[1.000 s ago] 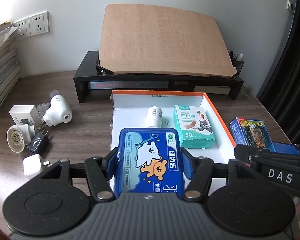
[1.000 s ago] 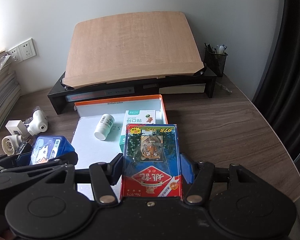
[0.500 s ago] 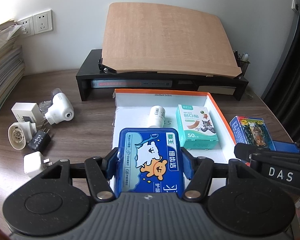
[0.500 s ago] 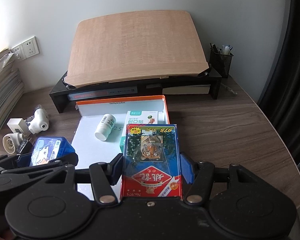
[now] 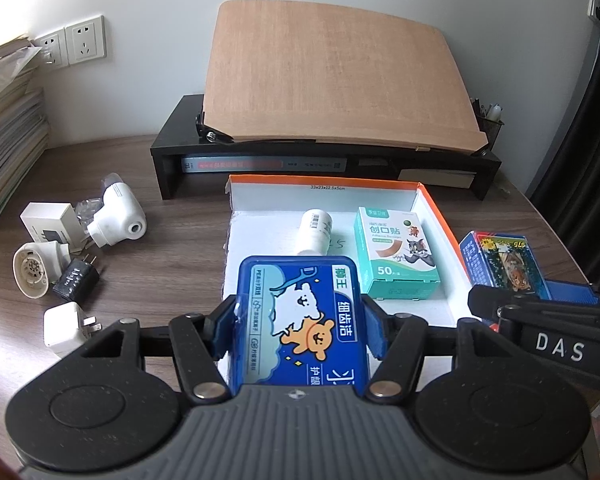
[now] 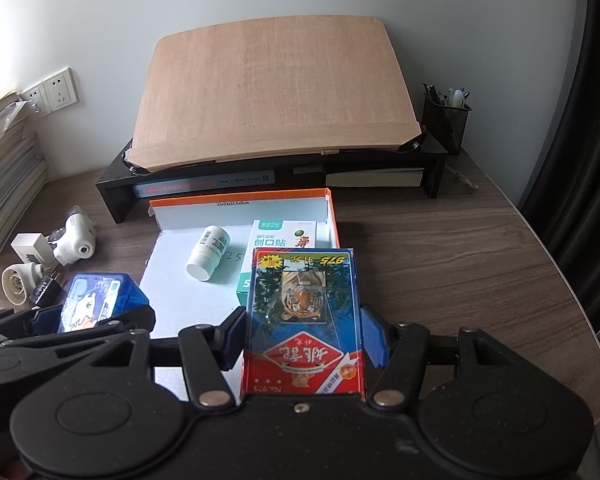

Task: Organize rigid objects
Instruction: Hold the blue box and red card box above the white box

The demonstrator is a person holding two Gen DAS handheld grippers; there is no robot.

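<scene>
Left wrist view: a blue dental floss case (image 5: 300, 320) sits clamped between the blue pads of the left tongs (image 5: 300, 322), its long axis running straight ahead along the fingers, held above the near left part of the orange-rimmed white tray (image 5: 436, 210). The tray lies directly ahead and below, so the coming move is judged a short forward lowering. Open white floor shows to the left of the white pill bottle (image 5: 314, 231), which lies on its side mid-tray, with the teal bandage box (image 5: 396, 250) flat to its right.

In the right wrist view the right tongs (image 6: 304, 338) grip a box of playing cards (image 6: 303, 316) by its long sides, also pointing forward, hanging over the tray's near right corner with the bandage box just beyond it. The left tongs are nearer the free floor; the right have less room, hemmed between the bandage box and the tray's right wall.

On the tabletop (image 6: 440, 264) left of the tray lies a cluster of white and black plug adapters (image 5: 76, 256), well clear of both paths. A black monitor riser (image 5: 328, 160) stands just behind the tray's far wall.
</scene>
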